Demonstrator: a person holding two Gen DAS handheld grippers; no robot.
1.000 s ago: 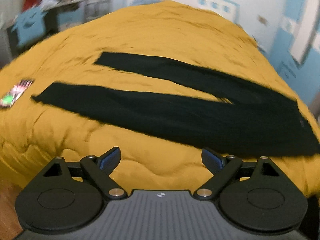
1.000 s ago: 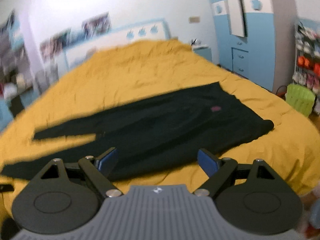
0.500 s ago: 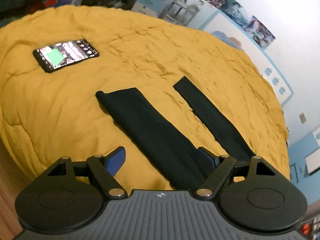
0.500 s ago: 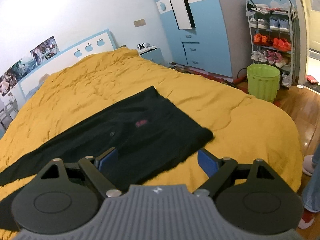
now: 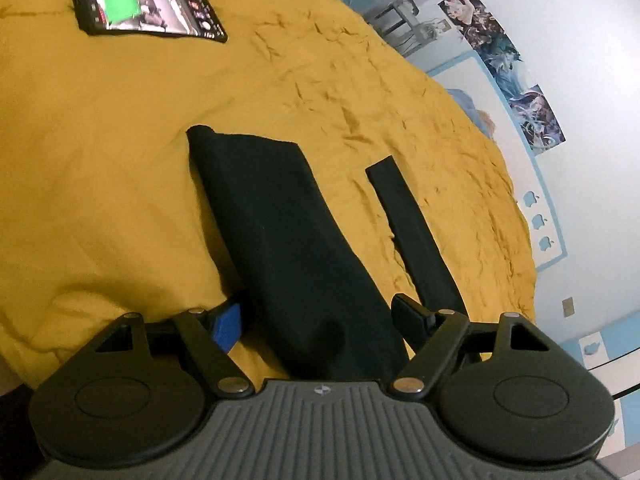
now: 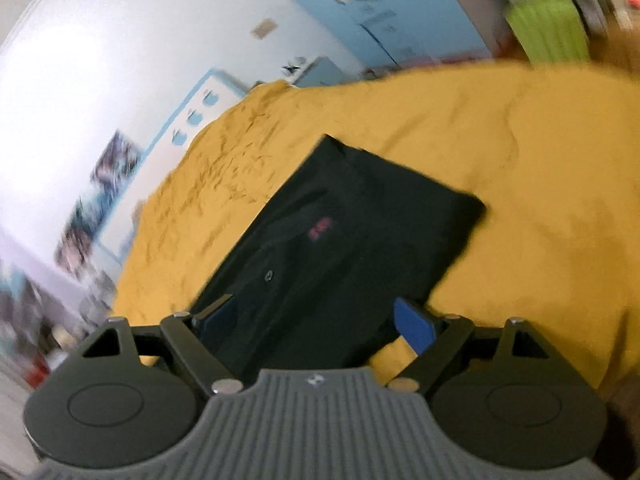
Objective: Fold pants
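Black pants lie flat on a yellow bedspread (image 5: 120, 128). In the left wrist view the near leg (image 5: 280, 232) runs from its cuff down between my fingers, and the far leg (image 5: 404, 216) lies apart to the right. My left gripper (image 5: 320, 320) is open, just above the near leg. In the right wrist view the waist end of the pants (image 6: 360, 240), with a small red label, lies ahead. My right gripper (image 6: 316, 320) is open over the waist part and holds nothing.
A phone (image 5: 144, 8) with a lit screen lies on the bedspread at the far left. A blue headboard and posters line the wall (image 5: 540, 128). A green bin (image 6: 548, 28) and a blue wardrobe stand past the bed.
Both grippers have dropped closer to the pants and rolled. The left now sits over the near leg, the right over the waist end. Both stay open.
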